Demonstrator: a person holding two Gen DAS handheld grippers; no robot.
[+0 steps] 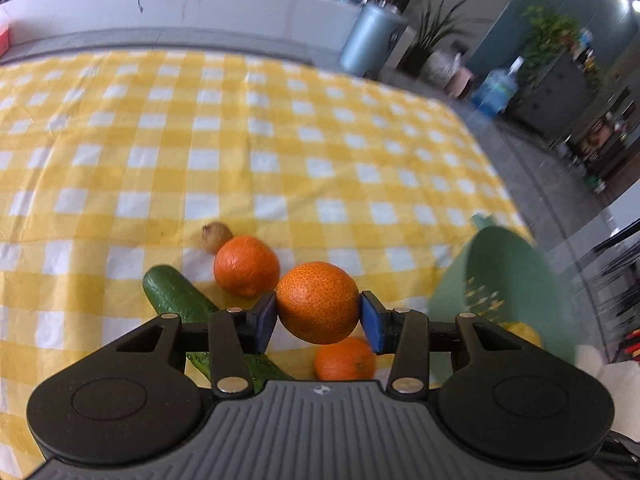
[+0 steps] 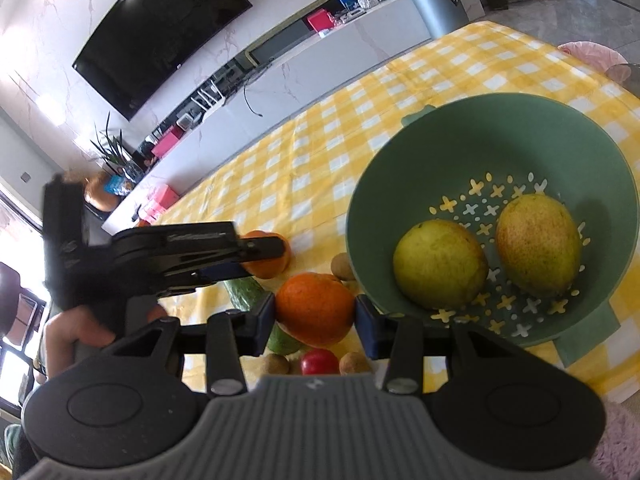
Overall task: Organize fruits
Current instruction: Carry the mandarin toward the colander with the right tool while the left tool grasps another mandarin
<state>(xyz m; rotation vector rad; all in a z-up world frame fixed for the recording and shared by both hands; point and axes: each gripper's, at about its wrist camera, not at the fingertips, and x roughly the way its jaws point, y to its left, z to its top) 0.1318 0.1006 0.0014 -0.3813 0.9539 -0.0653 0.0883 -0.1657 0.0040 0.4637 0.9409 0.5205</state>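
An orange (image 1: 318, 302) at lower centre is clamped by the left gripper (image 1: 318, 316). Another orange (image 2: 315, 309) is clamped by the right gripper (image 2: 315, 318), left of the green colander (image 2: 400, 208) where two pears (image 2: 440, 263) are seen.

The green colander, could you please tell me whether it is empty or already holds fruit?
Not empty: the green colander holds two yellow-green mangoes, lying side by side.

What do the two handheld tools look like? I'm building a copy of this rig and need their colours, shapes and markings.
Both look alike. The left tool and right tool each have a grey ribbed body with a small white logo, two round black discs at the sides, black linkage bars with silver rivets, and blue pads on the fingers. No cables or sleeves are visible.
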